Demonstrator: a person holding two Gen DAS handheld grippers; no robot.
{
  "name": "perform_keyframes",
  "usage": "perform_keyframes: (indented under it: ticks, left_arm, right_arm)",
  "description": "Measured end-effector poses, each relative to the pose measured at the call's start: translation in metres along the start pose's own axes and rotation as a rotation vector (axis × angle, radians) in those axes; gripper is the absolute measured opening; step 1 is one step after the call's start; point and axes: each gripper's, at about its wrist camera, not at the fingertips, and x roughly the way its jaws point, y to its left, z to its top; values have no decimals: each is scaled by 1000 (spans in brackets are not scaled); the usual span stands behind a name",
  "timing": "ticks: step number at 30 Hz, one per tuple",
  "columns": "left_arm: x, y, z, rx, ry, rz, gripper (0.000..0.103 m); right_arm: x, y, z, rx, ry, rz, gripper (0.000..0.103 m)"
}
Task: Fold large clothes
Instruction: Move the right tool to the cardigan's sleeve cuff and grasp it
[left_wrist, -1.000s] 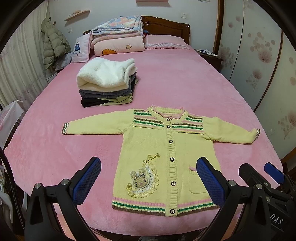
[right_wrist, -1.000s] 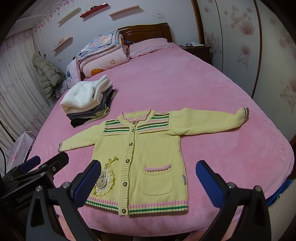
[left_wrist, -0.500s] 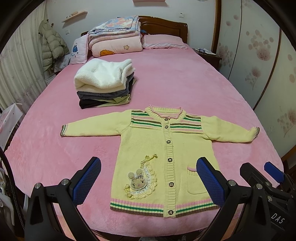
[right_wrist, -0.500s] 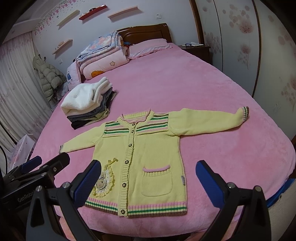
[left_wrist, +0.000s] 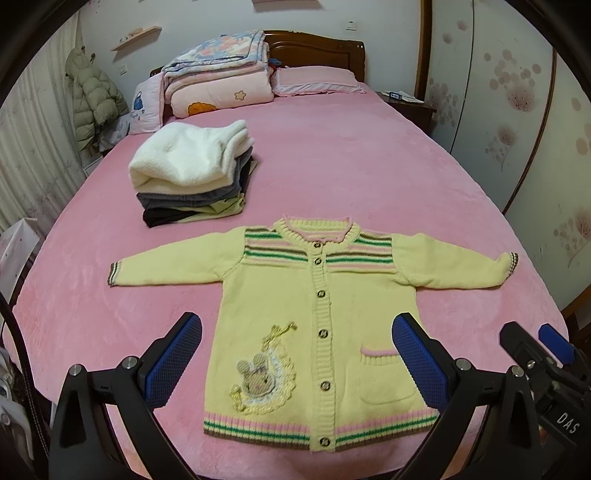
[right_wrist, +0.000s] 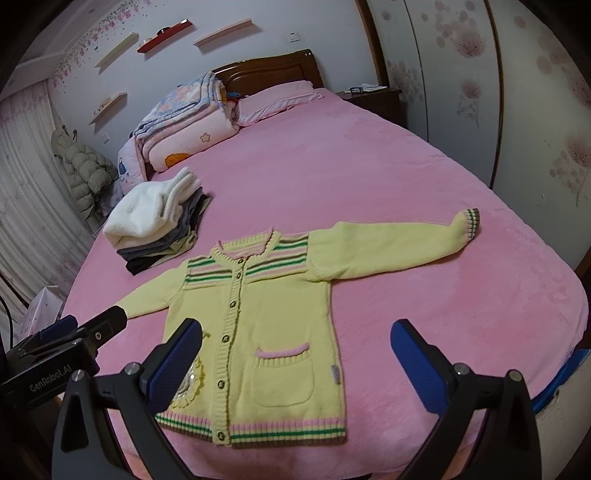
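A yellow knitted cardigan (left_wrist: 295, 306) (right_wrist: 266, 317) lies flat and buttoned, face up, on the pink bed (left_wrist: 351, 166) (right_wrist: 369, 177), both sleeves spread sideways, hem toward me. It has striped shoulders, a rabbit patch and a small pocket. My left gripper (left_wrist: 295, 358) hovers open above its lower half, holding nothing. My right gripper (right_wrist: 295, 358) is open too, above the hem and pocket side, empty. Each gripper shows at the edge of the other's view.
A stack of folded clothes (left_wrist: 192, 173) (right_wrist: 159, 225) topped by a white fleece sits behind the cardigan on the left. Folded quilts (left_wrist: 218, 81) and a pillow (left_wrist: 314, 79) lie by the headboard. A nightstand (right_wrist: 373, 99) and wardrobe doors stand right.
Both views have shifted slightly; the cardigan sits a little lower and nearer in the frames. The cardigan itself has not moved, and both grippers stay open.
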Motion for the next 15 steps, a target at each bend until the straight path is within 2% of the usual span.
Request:
perform_keyframes:
  ticks: [5,15]
  left_arm:
    - [10,-20,18,16,-17,-10,102]
    - [57,-84,50,105,-37,-43,102]
  right_arm:
    - [6,-28,17,6,-48,-37,102]
    - [36,-122,50,113,-85,-168,102]
